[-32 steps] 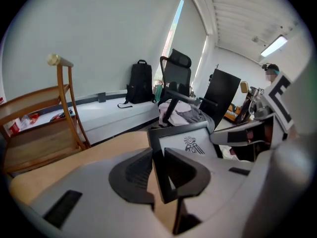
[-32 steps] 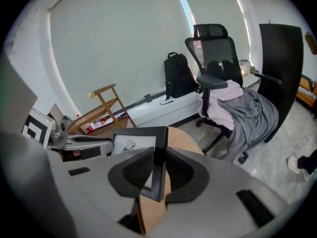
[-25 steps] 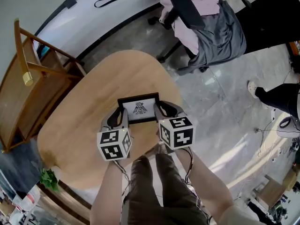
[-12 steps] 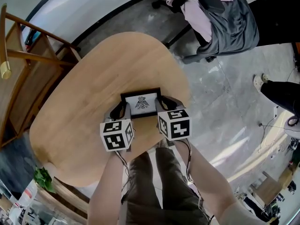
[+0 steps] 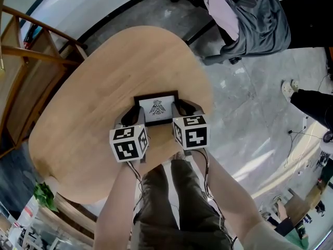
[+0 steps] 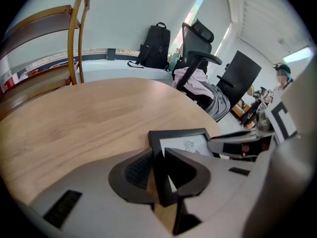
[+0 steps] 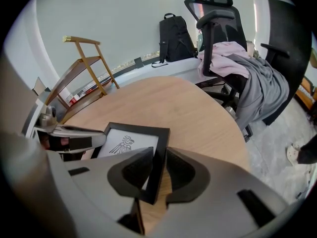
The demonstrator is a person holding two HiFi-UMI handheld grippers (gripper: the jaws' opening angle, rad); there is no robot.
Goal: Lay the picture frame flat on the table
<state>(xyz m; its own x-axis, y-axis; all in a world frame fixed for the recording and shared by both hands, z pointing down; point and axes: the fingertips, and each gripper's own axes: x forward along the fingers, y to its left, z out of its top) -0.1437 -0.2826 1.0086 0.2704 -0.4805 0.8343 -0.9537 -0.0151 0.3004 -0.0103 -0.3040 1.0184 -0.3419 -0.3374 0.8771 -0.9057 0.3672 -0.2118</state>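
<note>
A black picture frame (image 5: 156,108) with a white print of a bird figure sits over the round wooden table (image 5: 88,113), held from both sides. My left gripper (image 5: 134,120) is shut on the frame's left edge (image 6: 159,175). On the other side my right gripper (image 5: 180,111) is shut on its right edge (image 7: 157,170). In both gripper views the frame (image 7: 130,143) leans back at a low angle, face up. Whether its far edge (image 6: 178,133) touches the tabletop, I cannot tell.
A wooden shelf rack (image 5: 23,61) stands left of the table. An office chair draped with grey and pink clothes (image 5: 250,14) stands beyond the table's right side. A person's shoe and leg (image 5: 307,100) are on the marble floor at right. A black backpack (image 7: 173,38) rests by the wall.
The frame and both grippers have shifted slightly toward me and lower over the table. Both grips have held throughout.
</note>
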